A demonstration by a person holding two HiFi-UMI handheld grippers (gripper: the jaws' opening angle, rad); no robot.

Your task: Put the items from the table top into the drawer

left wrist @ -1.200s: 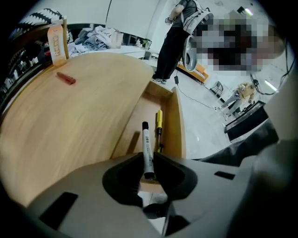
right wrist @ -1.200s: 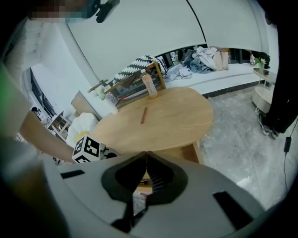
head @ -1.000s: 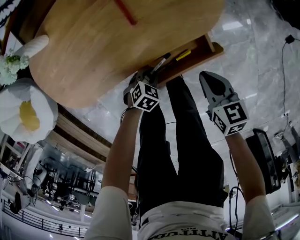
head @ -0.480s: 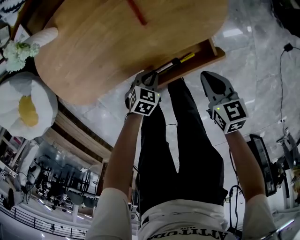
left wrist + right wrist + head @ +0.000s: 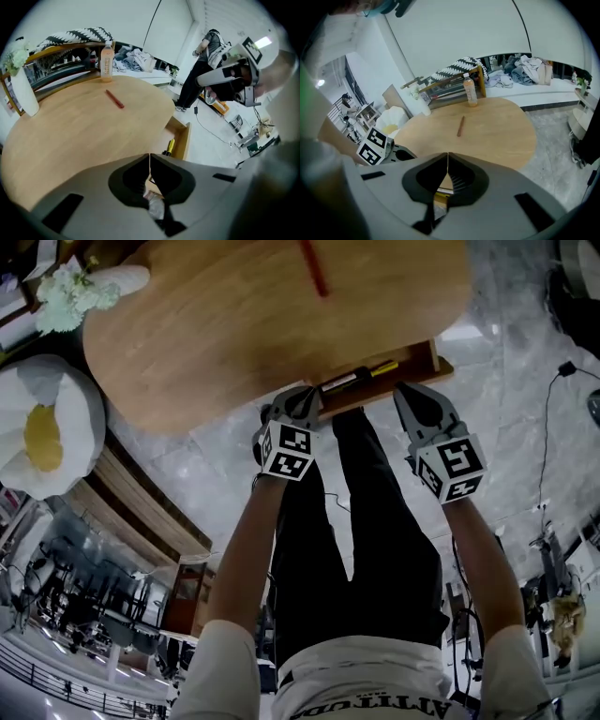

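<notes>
Now that the left gripper (image 5: pixel 302 397) has drawn back up from the drawer (image 5: pixel 433 354), the head view shows a black marker (image 5: pixel 339 382) and a yellow pen (image 5: pixel 382 367) lying inside. A red pen (image 5: pixel 314 268) is still out on the table (image 5: pixel 206 334), and the right gripper (image 5: pixel 405 395) hangs just beside the drawer. In the left gripper view the jaws have just been closing and now meet with nothing between them. In the right gripper view those jaws are also together and empty, facing the red pen and a bottle (image 5: pixel 469 91) beyond it. That pen looks like the next pick.

The left tool (image 5: pixel 300 399) has risen from the drawer (image 5: pixel 424 352), its jaws closing empty.
</notes>
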